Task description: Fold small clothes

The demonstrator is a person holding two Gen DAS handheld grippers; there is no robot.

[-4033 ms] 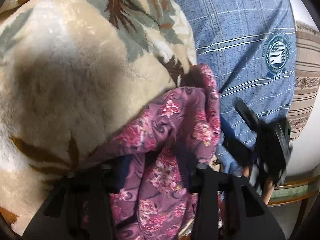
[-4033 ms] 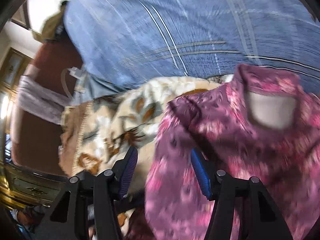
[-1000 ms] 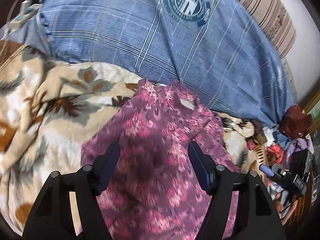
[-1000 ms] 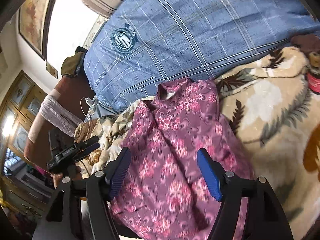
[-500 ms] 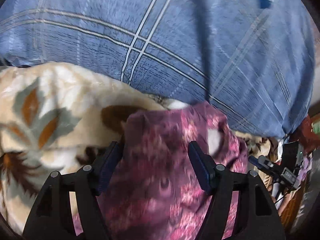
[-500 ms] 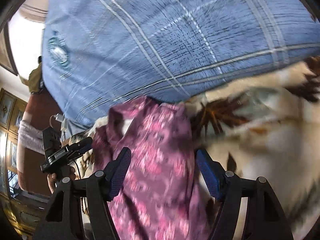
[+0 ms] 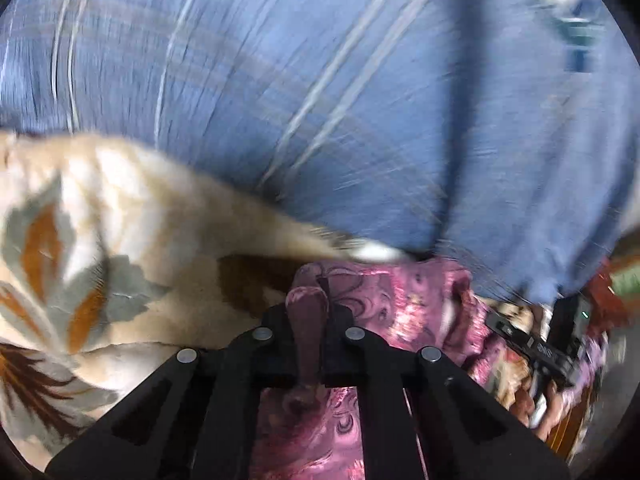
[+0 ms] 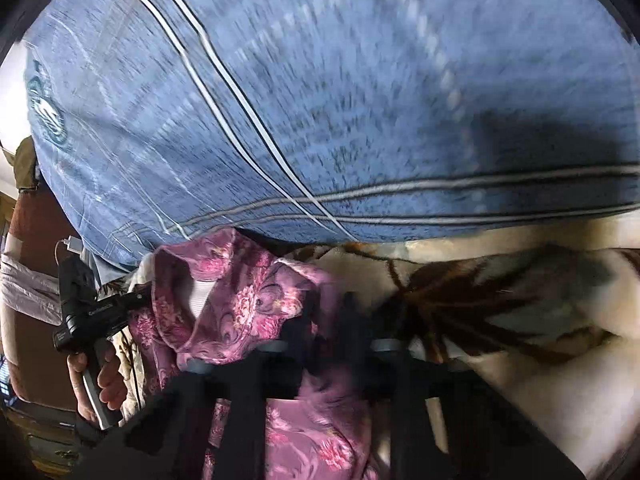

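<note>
1. The left gripper [image 7: 308, 320] is clenched on a bunched fold of the purple flowered garment [image 7: 400, 300], near its top edge; cloth is seen squeezed between the pads.
2. The right gripper [image 8: 328, 320] is closing; its jaws are blurred, but garment cloth [image 8: 248, 312] lies between them and seems pinched at the other top corner, close to the collar opening.
3. The garment is spread on a cream leaf-patterned blanket [image 7: 120, 280], directly under and ahead of both grippers, its collar pointed away from them toward a big blue plaid cushion [image 7: 320, 100].
4. Progress is judged early: both top corners are gripped, but no finished fold is visible; the body of the garment runs back beneath the grippers and out of view.
5. Left to do, as judged: top edge to be lifted and brought over toward the hem, then flattened, perhaps folded again.
6. Just ahead of the grippers the cushion presses against the collar end, so little room is left forward; the fold likely has to be pulled back.
7. The blanket is plush and rumpled, so snagging or dragging is possible.
8. To the left of the right gripper the other hand [image 8: 100, 380] is seen holding its handle; a white charger cable [image 8: 70, 246] lies beyond, well off the garment.
</note>
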